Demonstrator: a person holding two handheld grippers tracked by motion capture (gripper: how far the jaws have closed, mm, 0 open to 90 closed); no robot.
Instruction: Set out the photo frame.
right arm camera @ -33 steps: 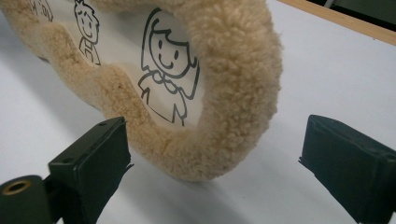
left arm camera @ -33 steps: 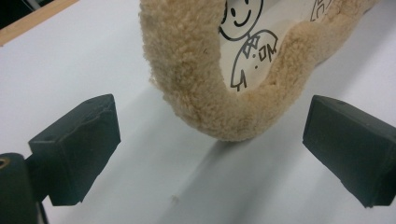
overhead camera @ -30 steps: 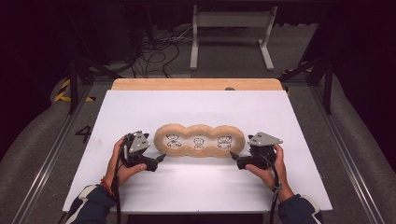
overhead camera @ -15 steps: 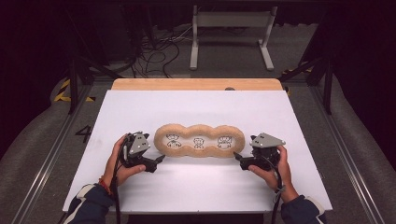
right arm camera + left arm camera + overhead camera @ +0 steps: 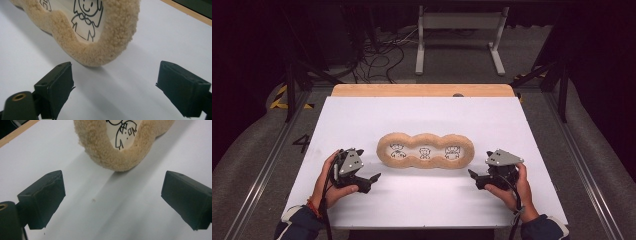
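Two grippers flank plush frame, both open

Plush frame (image 5: 426, 150) lies flat near centre of the white table (image 5: 427, 200): tan, fuzzy, three round windows in a row, each w/ a line-drawn cartoon figure on white.

Left gripper (image 5: 371, 178) sits near the frame's left end, held in the left hand (image 5: 331, 180), grey plate on top. Jaws wide apart, nothing between them; they point toward the frame but are apart from it. Left gripper view: frame's end lobe (image 5: 120, 147) just ahead of the jaws, bare table between.

Right gripper (image 5: 473, 175) near the frame's right end, in the right hand (image 5: 512, 187), grey plate up. Jaws also spread wide, empty, not touching the frame. Right gripper view: fuzzy rim (image 5: 105, 47) and a smiling figure in the end window, close ahead.

Wood edge (image 5: 422, 90) runs along the table's far side; floor w/ cables beyond.
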